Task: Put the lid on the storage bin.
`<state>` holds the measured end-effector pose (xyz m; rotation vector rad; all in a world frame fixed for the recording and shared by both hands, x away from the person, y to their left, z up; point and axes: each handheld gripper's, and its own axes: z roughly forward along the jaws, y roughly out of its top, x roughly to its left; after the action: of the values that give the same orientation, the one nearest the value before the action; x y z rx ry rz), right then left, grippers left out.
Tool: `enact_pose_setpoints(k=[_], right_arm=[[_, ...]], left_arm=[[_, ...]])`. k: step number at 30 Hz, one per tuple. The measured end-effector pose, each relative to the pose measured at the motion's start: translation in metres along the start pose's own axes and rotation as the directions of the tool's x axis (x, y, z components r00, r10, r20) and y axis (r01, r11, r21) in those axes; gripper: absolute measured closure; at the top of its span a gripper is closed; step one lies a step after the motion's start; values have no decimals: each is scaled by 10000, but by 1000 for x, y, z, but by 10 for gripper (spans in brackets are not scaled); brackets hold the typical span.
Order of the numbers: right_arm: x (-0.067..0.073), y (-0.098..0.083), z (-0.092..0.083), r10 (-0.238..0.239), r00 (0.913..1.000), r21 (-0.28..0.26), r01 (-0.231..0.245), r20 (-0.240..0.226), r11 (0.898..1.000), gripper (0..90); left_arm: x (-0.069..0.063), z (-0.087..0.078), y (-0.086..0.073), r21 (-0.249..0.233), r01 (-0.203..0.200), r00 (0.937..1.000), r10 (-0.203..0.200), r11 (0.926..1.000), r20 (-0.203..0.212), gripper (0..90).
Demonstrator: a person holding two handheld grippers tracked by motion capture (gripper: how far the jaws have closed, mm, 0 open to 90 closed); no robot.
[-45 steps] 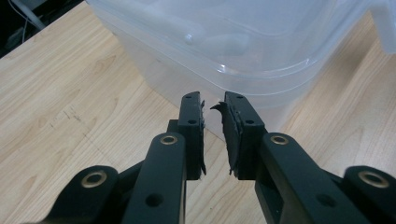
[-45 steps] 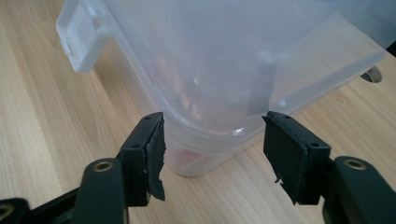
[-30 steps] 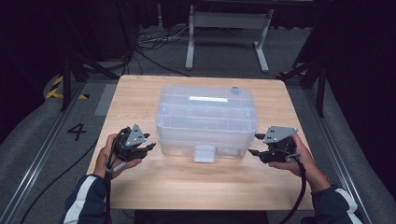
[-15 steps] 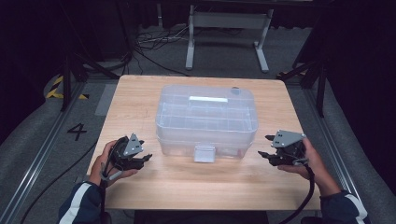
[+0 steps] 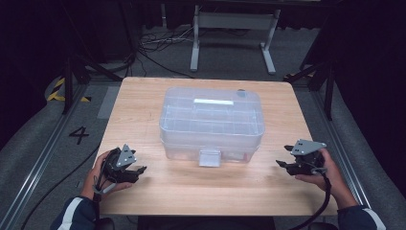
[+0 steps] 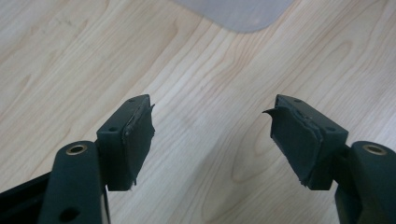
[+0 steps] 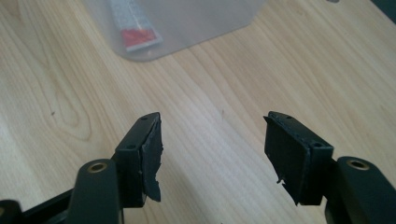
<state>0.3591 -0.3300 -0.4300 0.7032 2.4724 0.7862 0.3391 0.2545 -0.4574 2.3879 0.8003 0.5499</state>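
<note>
the clear plastic lidded compartment box (image 5: pixel 212 125) sits mid-desk (image 5: pixel 201 187), well apart from both tongs. the left tongs (image 5: pixel 140 170) have just been opening, nothing between them; the right tongs (image 5: pixel 282 165) stand apart, empty. coming in unevenly could shove the light box sideways. its contents are hazy through the lid; the front latch (image 5: pixel 209 157) state is unclear.

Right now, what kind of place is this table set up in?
Probably a lab or recording studio, not a home: a bare light wooden table on grey carpet, black-draped surroundings, loose cables on the floor, and yellow-black hazard tape beside a floor rail.
</note>
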Motion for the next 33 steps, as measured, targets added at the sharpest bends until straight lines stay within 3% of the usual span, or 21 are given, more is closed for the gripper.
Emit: enact_pose_setpoints(k=[7,9,17,22,29,30,31,33], right_arm=[[-1,-27,0,456,9989,-57,-456,92,9989,371],[-2,-35,0,653,9978,-98,-652,112,9978,369],[-6,-61,-1,1559,9876,-358,-1552,163,9872,366],[-8,-78,-2,2190,9756,-493,-2180,144,9747,363],[-10,-97,-2,3193,9476,-712,-3194,-128,9449,338],[-10,-100,-2,3383,9409,-796,-3385,-164,9376,330],[-10,-100,-2,3383,9409,-796,-3385,-164,9376,330],[-11,-104,-2,3738,9271,-925,-3747,-277,9225,314]], left_arm=[[4,3,-10,206,-30,9999,28,9998,118,271],[6,2,-14,70,152,9993,-154,9999,350,270],[12,3,-23,-58,543,9970,-539,9985,548,261],[17,3,-30,-109,828,9935,-817,9965,798,255],[23,3,-43,-467,1482,9848,-1431,9879,980,244],[23,3,-47,-493,1617,9824,-1561,9856,1022,243],[23,4,-50,-479,1700,9807,-1642,9843,1064,243],[24,5,-56,-616,2053,9732,-1971,9768,1185,229]])
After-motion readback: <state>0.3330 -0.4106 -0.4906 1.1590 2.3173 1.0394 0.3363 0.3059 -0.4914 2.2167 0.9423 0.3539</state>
